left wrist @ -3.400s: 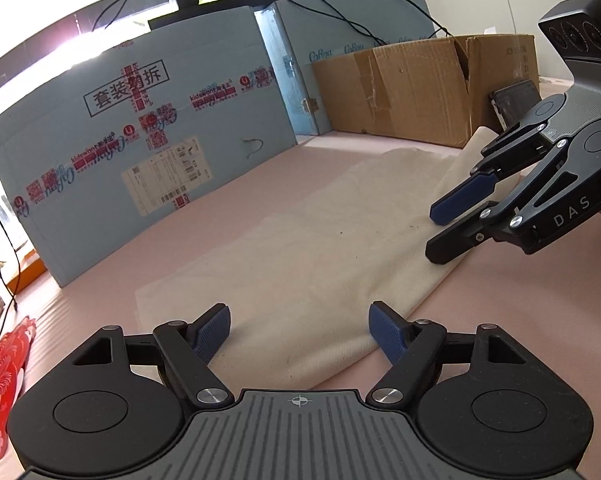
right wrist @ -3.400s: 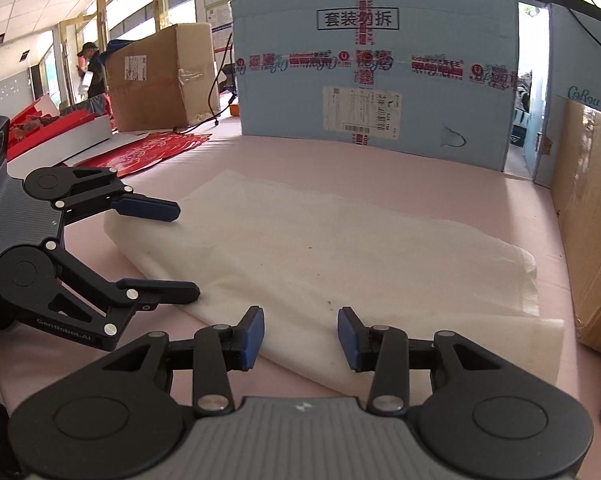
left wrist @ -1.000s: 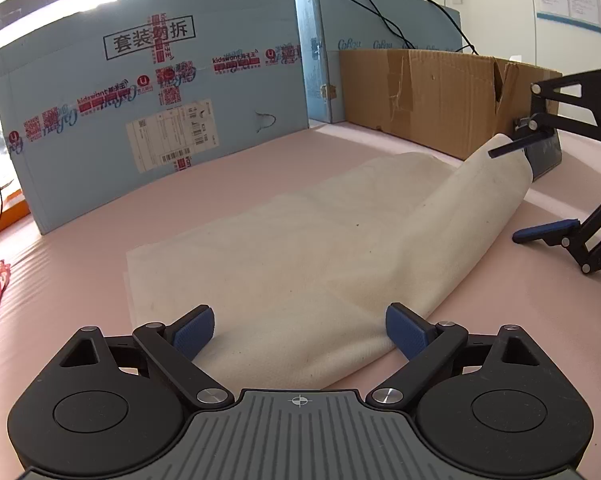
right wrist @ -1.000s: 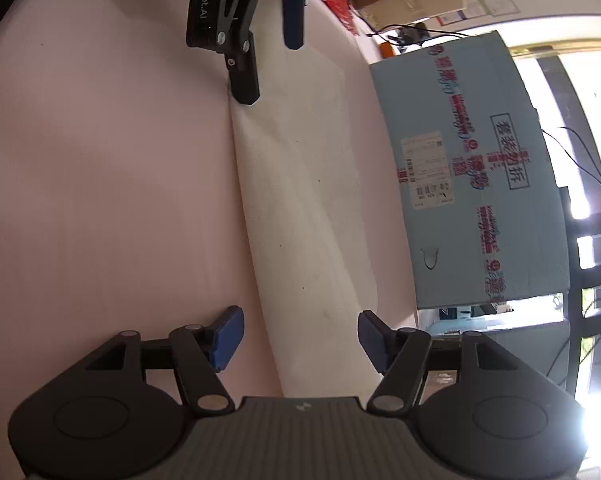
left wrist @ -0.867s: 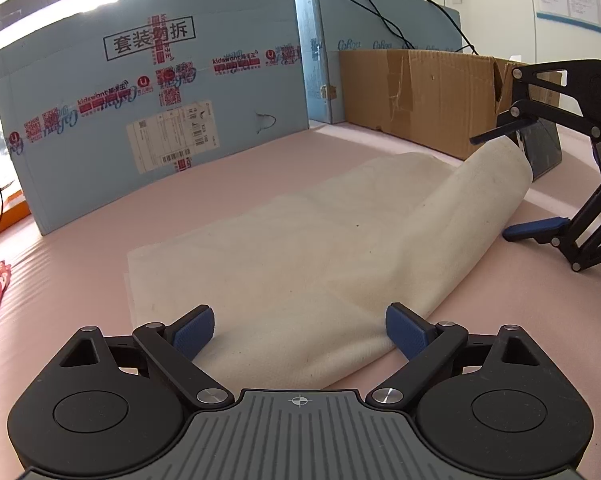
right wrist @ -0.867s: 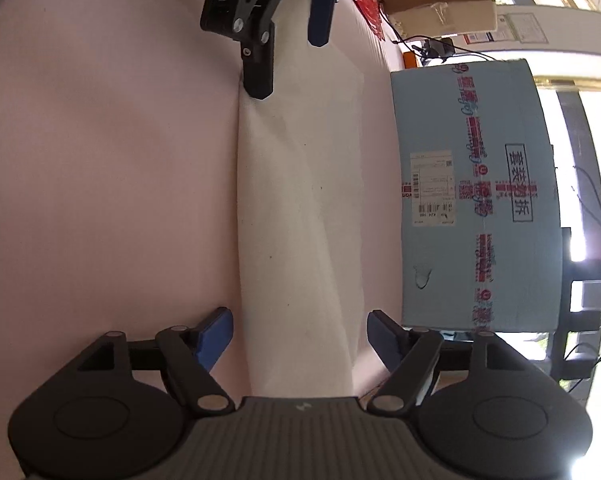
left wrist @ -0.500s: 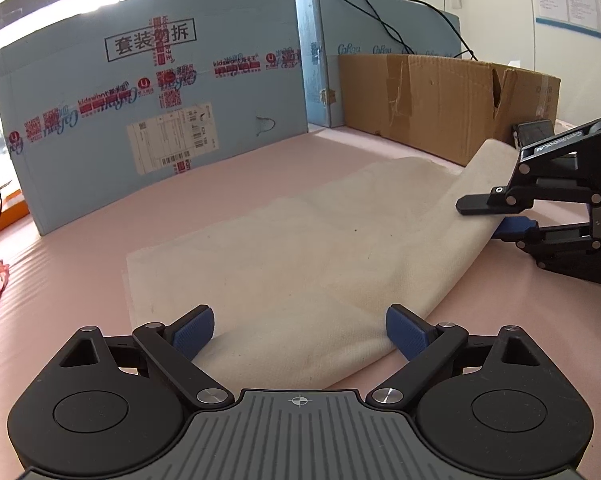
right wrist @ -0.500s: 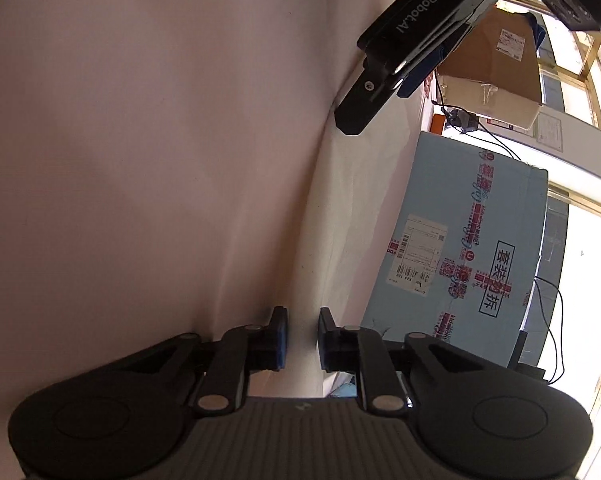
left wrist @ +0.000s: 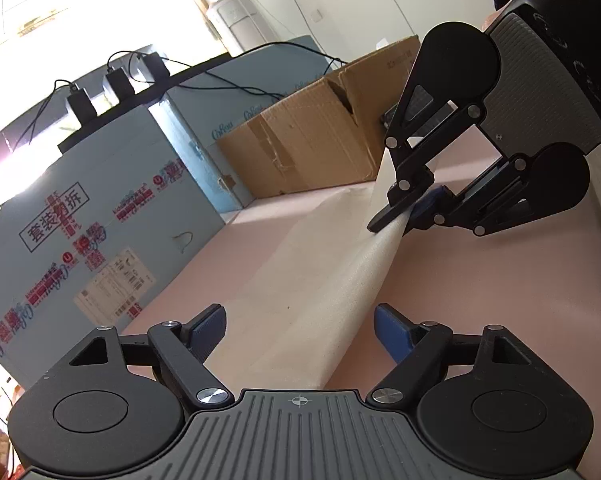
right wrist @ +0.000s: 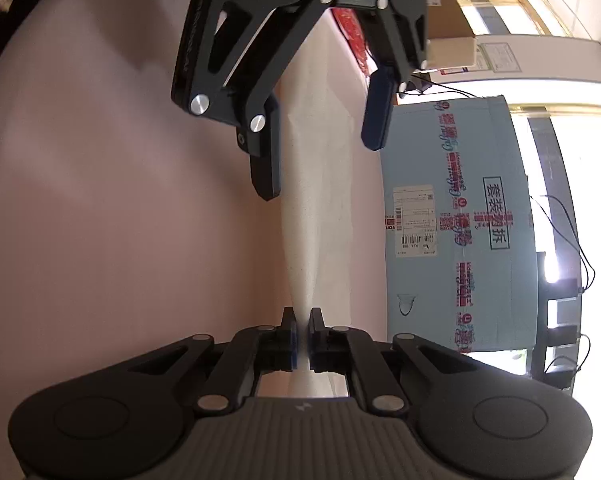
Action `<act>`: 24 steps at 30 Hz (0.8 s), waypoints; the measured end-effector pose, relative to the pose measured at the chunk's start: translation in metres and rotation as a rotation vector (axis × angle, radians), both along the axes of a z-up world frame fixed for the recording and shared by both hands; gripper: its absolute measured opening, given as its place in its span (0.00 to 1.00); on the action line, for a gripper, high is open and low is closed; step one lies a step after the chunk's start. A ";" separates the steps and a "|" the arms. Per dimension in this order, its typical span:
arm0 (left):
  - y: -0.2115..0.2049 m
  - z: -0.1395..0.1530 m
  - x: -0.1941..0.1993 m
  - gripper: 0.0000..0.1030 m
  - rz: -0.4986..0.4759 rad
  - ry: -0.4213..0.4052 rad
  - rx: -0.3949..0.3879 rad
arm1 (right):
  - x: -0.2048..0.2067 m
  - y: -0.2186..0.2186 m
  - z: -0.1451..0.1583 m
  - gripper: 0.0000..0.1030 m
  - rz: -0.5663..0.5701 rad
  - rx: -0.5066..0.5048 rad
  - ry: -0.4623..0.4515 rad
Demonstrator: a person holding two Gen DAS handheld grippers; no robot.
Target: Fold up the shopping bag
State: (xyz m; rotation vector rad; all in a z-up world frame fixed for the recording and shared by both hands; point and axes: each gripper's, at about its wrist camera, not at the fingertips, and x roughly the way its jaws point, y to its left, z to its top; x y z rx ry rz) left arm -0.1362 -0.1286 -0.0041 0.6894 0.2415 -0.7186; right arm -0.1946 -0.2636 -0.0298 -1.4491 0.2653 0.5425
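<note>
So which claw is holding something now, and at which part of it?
The right claw is shut on the shopping bag, pinching its far folded edge. The left claw is open around the near end, holding nothing.

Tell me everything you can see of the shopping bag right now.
The shopping bag is cream, soft woven-looking fabric, lying as a long strip on the pink table. The right tool is shut on one end, pinching it into a raised ridge. The left tool is open, its fingers astride the other end. No handles or print show.
</note>
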 end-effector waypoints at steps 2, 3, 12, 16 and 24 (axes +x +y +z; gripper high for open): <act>-0.003 0.000 -0.005 0.48 -0.042 0.011 0.024 | -0.004 -0.004 0.012 0.05 -0.013 0.063 0.065; -0.004 -0.001 -0.004 0.33 -0.056 0.044 0.034 | -0.005 -0.006 0.016 0.05 -0.017 0.087 0.093; 0.027 -0.003 0.045 0.20 -0.084 0.458 -0.142 | 0.014 -0.032 0.033 0.12 -0.111 0.317 0.358; 0.053 -0.006 0.077 0.20 -0.073 0.665 -0.303 | 0.037 -0.083 0.036 0.12 -0.243 0.606 0.584; 0.113 -0.021 0.104 0.22 0.026 0.872 -0.572 | 0.054 -0.158 0.034 0.14 -0.391 1.015 0.809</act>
